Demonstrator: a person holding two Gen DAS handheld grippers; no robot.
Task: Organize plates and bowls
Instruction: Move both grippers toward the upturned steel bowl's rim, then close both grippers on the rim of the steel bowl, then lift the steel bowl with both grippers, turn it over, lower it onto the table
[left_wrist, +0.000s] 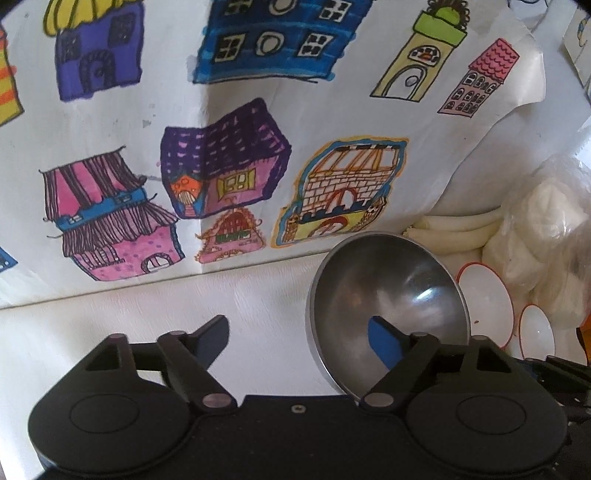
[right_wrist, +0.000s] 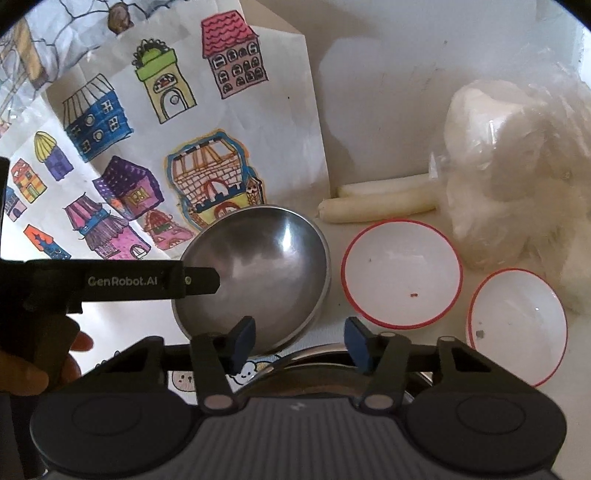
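Note:
A steel bowl (left_wrist: 388, 306) sits on the white table, also in the right wrist view (right_wrist: 266, 266). My left gripper (left_wrist: 299, 339) is open; its right finger (left_wrist: 384, 343) reaches inside the bowl and its left finger stays outside the rim. The left gripper shows from the side in the right wrist view (right_wrist: 199, 282), over the bowl's left rim. Two white bowls with red rims (right_wrist: 402, 273) (right_wrist: 517, 325) stand to the right of the steel bowl. My right gripper (right_wrist: 299, 345) is open and empty, just in front of the steel bowl, above a steel dish (right_wrist: 314, 373).
A large paper sheet with drawn coloured houses (left_wrist: 221, 147) leans at the back. Two white candles (right_wrist: 380, 201) and a plastic bag of white stuffing (right_wrist: 517, 166) lie at the back right. A cartoon-printed item (right_wrist: 243, 373) lies under my right gripper.

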